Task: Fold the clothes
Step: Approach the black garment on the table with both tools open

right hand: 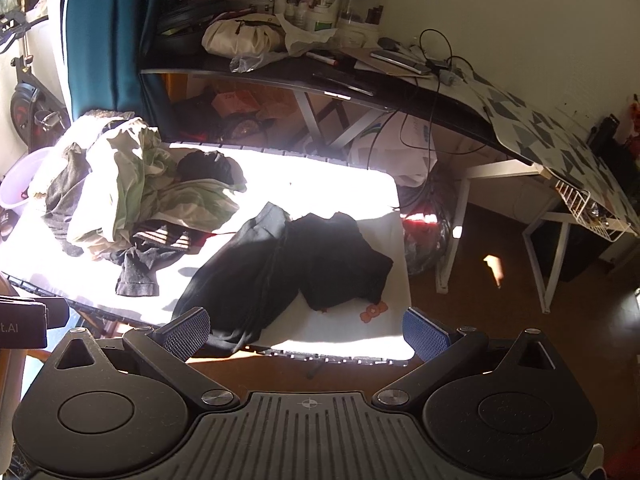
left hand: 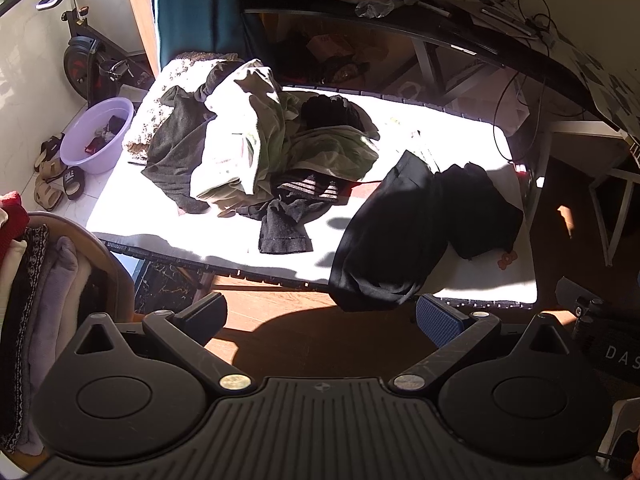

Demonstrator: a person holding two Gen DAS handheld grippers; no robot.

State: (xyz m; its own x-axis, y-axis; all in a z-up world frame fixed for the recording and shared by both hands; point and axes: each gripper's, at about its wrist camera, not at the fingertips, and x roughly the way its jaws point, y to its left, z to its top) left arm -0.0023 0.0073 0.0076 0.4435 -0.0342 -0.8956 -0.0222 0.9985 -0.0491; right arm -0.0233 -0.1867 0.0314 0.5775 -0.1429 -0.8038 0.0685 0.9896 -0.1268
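A black garment (left hand: 416,232) (right hand: 288,264) lies crumpled on the near right part of the white table (left hand: 224,240) (right hand: 344,200), one end hanging over the front edge. Behind it to the left is a heap of clothes: a pale green piece (left hand: 256,148) (right hand: 132,184), a grey one (left hand: 176,148) and dark striped items (left hand: 308,188) (right hand: 160,240). My left gripper (left hand: 320,316) is open, held back from the table's front edge with nothing between its fingers. My right gripper (right hand: 308,330) is open too, just short of the black garment's hanging end.
A stack of folded clothes (left hand: 36,320) sits in a round basket at the near left. A purple basin (left hand: 98,134) and sandals (left hand: 52,180) lie on the floor left of the table. A cluttered dark desk (right hand: 360,80) with cables stands behind and to the right.
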